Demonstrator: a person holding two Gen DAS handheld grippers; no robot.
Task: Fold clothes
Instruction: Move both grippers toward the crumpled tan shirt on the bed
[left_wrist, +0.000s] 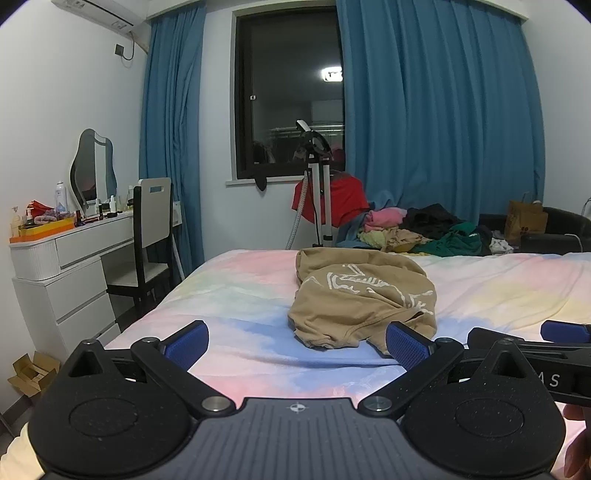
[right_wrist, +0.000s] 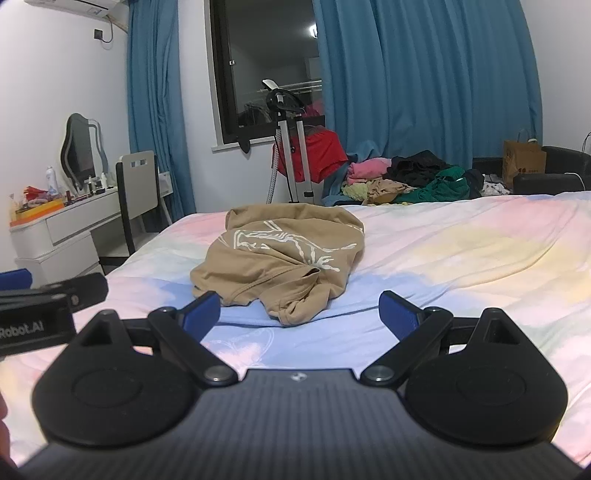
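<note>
Altogether two hand-held grippers show: the left hand-held gripper (left_wrist: 297, 341) and the right hand-held gripper (right_wrist: 299, 312), both with blue pads spread wide and nothing between them. One tan shirt (right_wrist: 280, 258) lies crumpled on the bed (right_wrist: 461, 251), near the middle, just ahead of both grippers and touching neither. One pile of clothes (right_wrist: 406, 177) sits past the far edge of the bed, with one chair (left_wrist: 153, 221) at one desk (left_wrist: 74, 243), one mirror (left_wrist: 90, 166) and two blue curtains (left_wrist: 436, 110). Each gripper is cut off at the other view's edge. How many garments make up the pile is hard to tell. The shirt is bunched into a mound, a white line print creased across its top, its hem turned toward the grippers.
</note>
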